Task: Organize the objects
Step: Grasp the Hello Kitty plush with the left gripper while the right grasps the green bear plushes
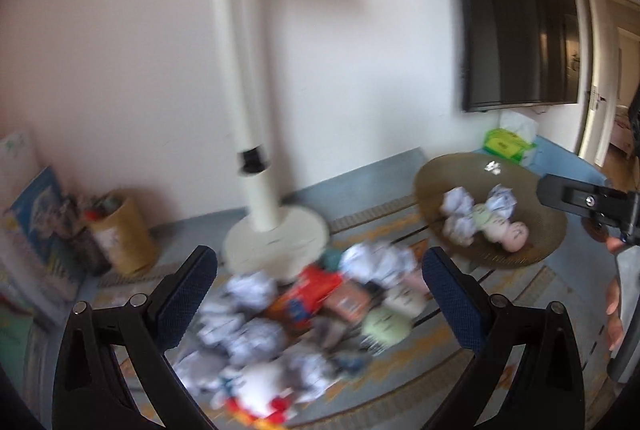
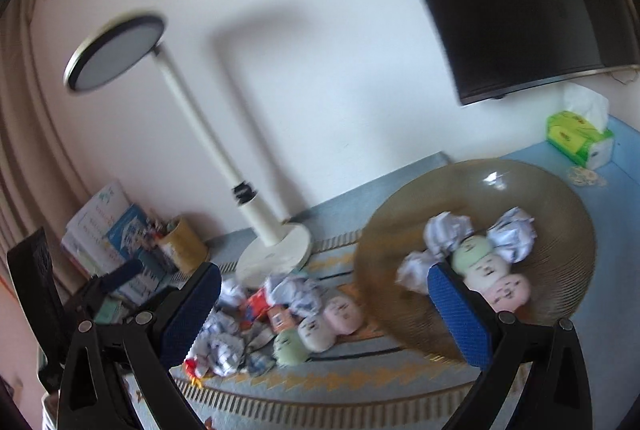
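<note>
Brown and shallow, the round bowl [image 2: 560, 197] sits on the patterned mat [image 2: 360, 378] and holds crumpled paper balls [image 2: 446, 232] plus a row of soft pastel toys [image 2: 486, 268]. Just left of it lies a loose pile [image 1: 304, 314] — more paper, a red packet, a second pastel toy. Both the left gripper [image 1: 318, 294] and right gripper [image 2: 324, 310] hang above the mat, jaws spread wide and empty — nothing touches their blue pads.
</note>
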A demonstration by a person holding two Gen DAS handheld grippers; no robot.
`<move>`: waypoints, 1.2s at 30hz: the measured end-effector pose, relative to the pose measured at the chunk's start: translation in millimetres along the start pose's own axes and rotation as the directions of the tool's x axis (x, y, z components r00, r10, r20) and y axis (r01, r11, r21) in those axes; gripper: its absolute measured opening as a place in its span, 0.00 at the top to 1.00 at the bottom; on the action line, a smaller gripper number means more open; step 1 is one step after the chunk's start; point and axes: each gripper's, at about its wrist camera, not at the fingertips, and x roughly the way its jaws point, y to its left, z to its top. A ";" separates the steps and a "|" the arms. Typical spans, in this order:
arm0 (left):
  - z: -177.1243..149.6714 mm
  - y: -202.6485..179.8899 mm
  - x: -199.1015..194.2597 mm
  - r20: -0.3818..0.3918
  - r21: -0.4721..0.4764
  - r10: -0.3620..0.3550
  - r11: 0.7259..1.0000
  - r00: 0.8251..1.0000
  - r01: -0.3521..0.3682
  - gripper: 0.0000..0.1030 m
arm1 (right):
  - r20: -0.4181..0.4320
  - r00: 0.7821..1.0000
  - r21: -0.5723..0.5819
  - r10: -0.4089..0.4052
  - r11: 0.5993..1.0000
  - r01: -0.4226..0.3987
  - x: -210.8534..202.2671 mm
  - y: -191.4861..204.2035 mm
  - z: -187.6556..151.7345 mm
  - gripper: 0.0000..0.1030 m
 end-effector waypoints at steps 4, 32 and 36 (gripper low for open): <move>-47.7 44.2 1.4 -0.079 -0.096 0.013 0.995 0.997 -0.020 0.01 | -0.079 0.997 -0.074 -0.005 0.997 -0.001 23.3 33.8 -41.1 0.00; -127.9 79.8 73.5 -0.287 -0.355 -0.124 0.935 0.950 0.015 0.01 | -0.282 0.925 -0.038 -0.255 0.966 0.255 157.5 32.9 -100.7 0.00; -127.2 68.7 76.5 -0.325 -0.302 -0.075 0.953 0.943 -0.028 0.01 | -0.299 0.898 -0.104 -0.323 0.946 0.306 166.7 41.5 -100.5 0.00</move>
